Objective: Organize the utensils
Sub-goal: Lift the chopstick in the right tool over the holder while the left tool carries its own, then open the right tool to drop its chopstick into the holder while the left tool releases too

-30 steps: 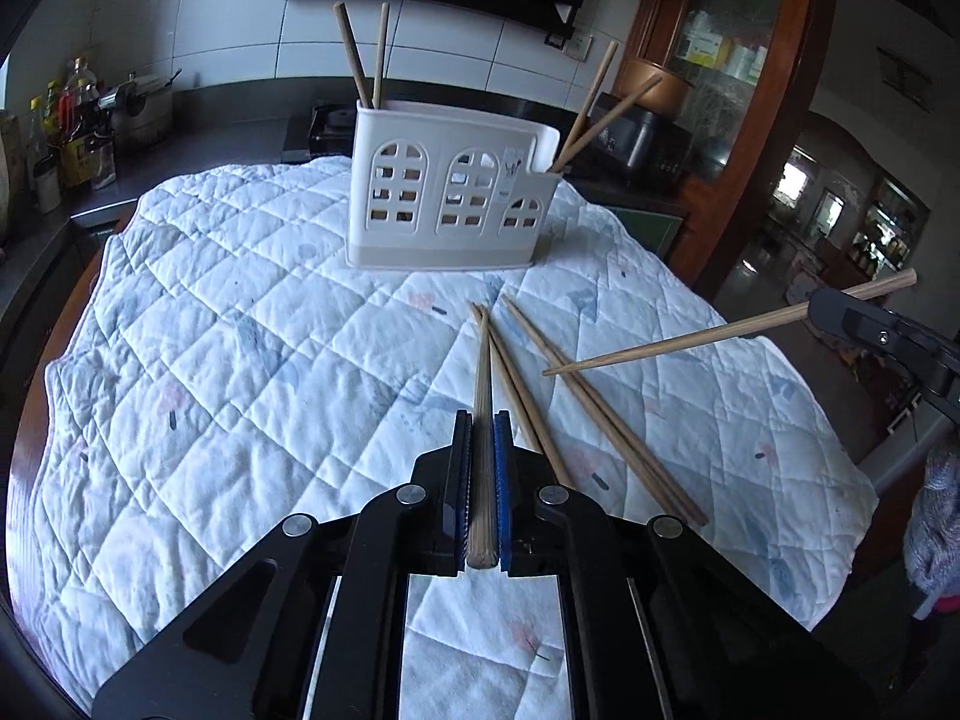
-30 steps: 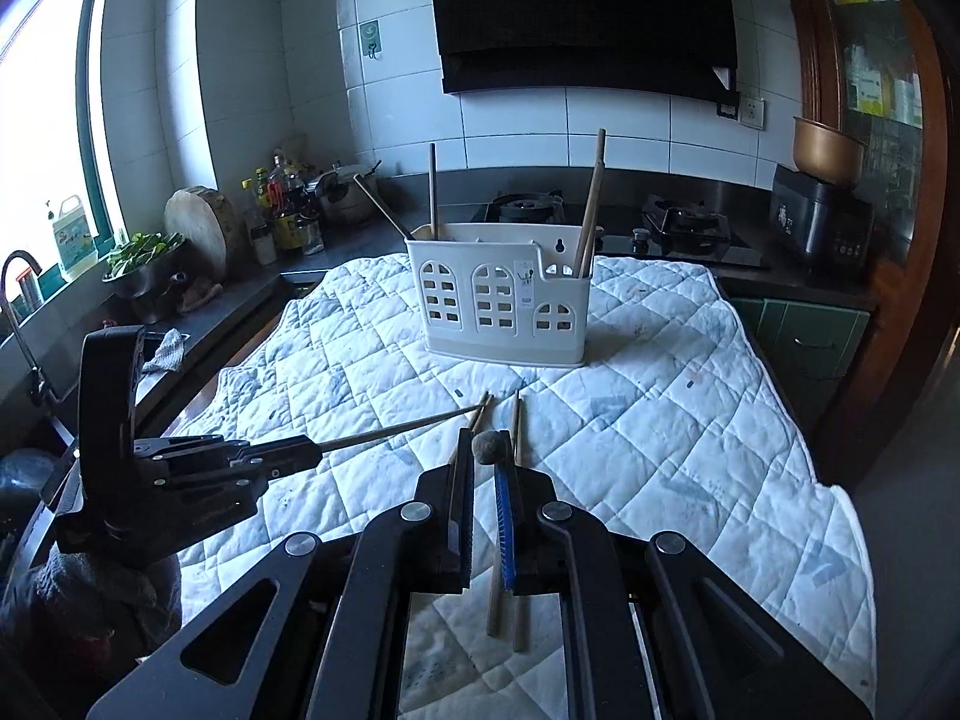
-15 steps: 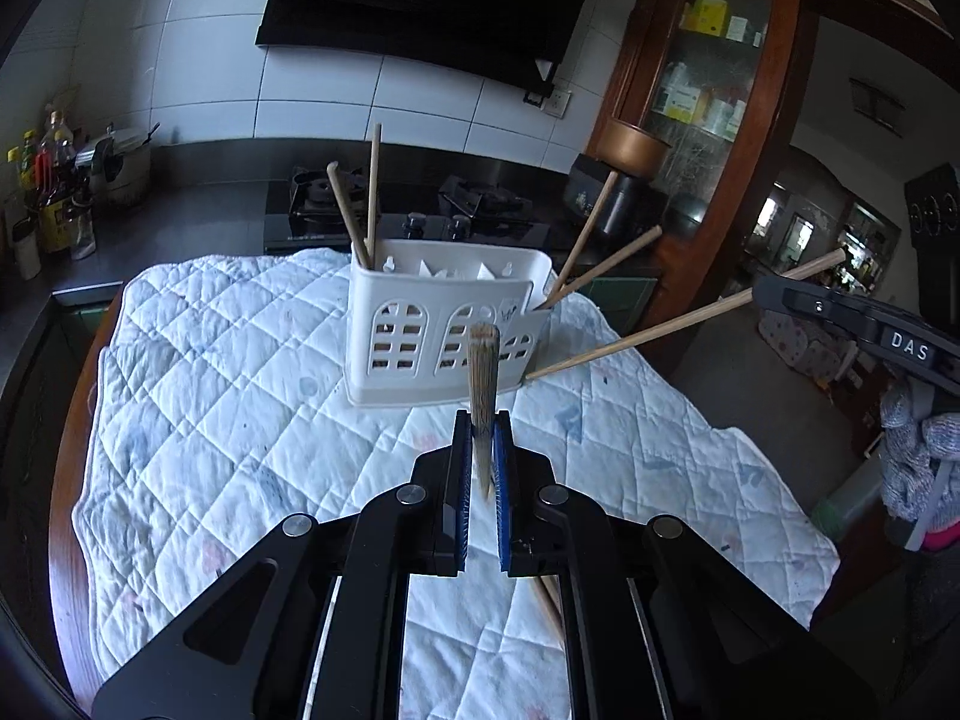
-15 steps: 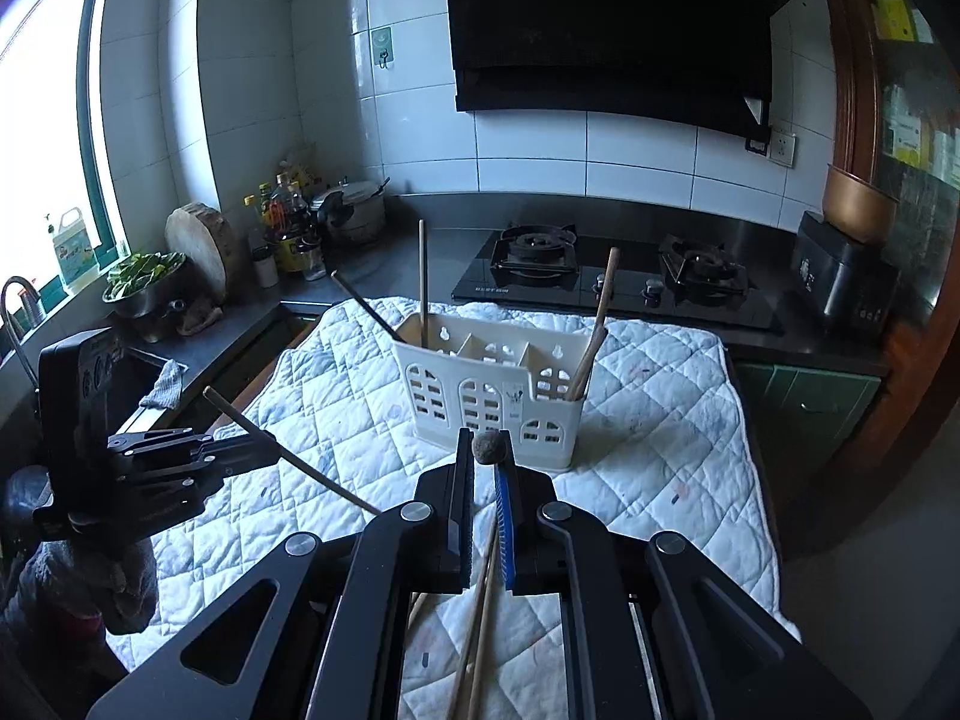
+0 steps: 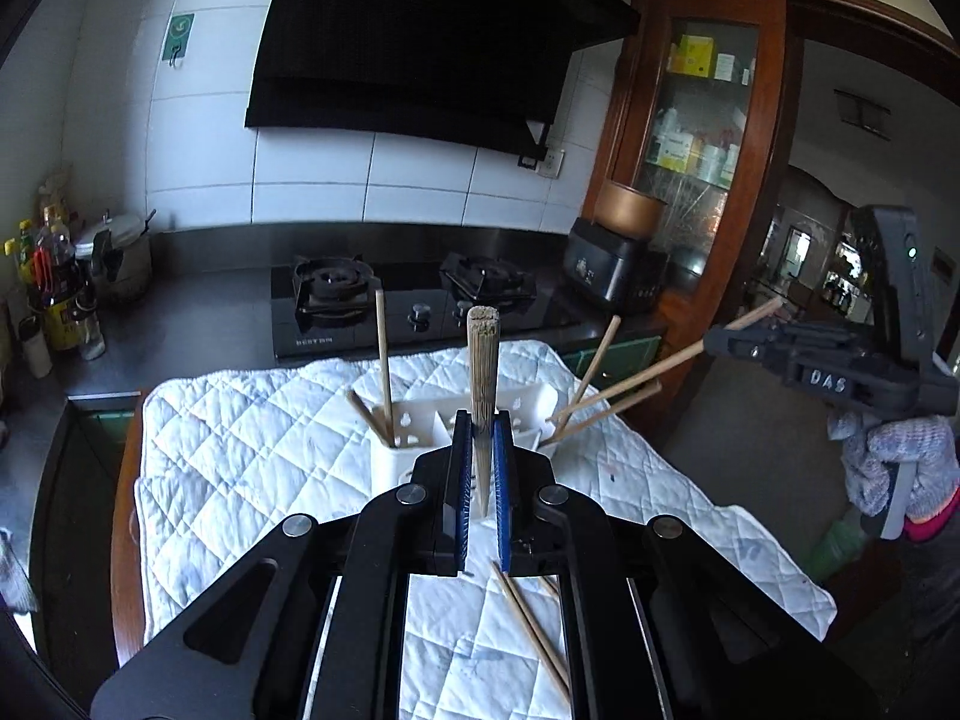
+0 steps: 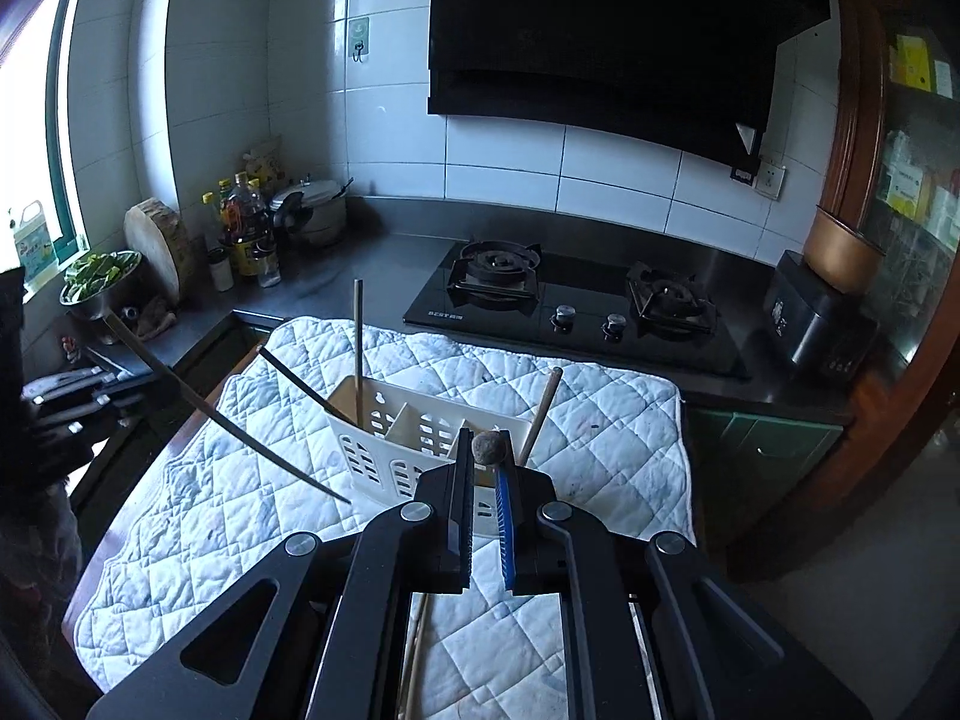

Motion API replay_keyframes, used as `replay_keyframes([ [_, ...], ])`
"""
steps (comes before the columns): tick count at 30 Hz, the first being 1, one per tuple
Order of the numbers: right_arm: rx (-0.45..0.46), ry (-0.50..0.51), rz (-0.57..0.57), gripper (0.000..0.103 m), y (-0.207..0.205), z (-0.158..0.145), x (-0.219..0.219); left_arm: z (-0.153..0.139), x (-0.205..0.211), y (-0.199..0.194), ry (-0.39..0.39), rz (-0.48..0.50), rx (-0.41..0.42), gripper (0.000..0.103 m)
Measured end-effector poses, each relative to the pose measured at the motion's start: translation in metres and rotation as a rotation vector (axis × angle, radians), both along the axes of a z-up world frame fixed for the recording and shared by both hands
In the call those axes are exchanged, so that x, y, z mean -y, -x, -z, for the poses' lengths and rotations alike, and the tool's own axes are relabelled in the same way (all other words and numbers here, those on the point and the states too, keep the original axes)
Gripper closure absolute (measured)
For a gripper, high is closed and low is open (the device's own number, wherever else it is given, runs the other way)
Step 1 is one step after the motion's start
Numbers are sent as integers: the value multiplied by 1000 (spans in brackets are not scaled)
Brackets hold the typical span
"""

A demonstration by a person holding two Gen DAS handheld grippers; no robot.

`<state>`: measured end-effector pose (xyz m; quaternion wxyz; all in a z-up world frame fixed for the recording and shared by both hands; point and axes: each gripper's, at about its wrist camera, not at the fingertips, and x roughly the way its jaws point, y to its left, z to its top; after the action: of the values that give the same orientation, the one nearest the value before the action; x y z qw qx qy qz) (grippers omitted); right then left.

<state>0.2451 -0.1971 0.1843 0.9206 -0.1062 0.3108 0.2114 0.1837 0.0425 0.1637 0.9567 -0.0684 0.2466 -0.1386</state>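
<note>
Between left gripper (image 5: 479,480) fingers: chopstick (image 5: 483,372) clamped near thin tip, thick end up. Right gripper (image 6: 485,483) fingers likewise closed on second chopstick (image 6: 491,447). White holder (image 5: 420,426) just ahead, below fingers. Chopsticks light, stiff, smooth; may pivot, so grip mid-shaft.

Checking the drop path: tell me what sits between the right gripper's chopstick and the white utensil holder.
Nothing: in the right wrist view the chopstick clamped in the right gripper hangs directly above the white utensil holder, only air between.
</note>
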Motion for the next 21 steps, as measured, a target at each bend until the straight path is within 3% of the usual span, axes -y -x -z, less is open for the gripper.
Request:
replay_keyframes([
  [3, -21, 27, 5, 96, -14, 8, -5, -19, 1, -11, -14, -17, 32, 97],
  [8, -52, 50, 1, 96, -30, 21, -12, -25, 3, -38, -47, -67, 44, 97],
  [21, -116, 89, -8, 96, -57, 51, -18, 29, 0, -94, -45, -90, -112, 97],
])
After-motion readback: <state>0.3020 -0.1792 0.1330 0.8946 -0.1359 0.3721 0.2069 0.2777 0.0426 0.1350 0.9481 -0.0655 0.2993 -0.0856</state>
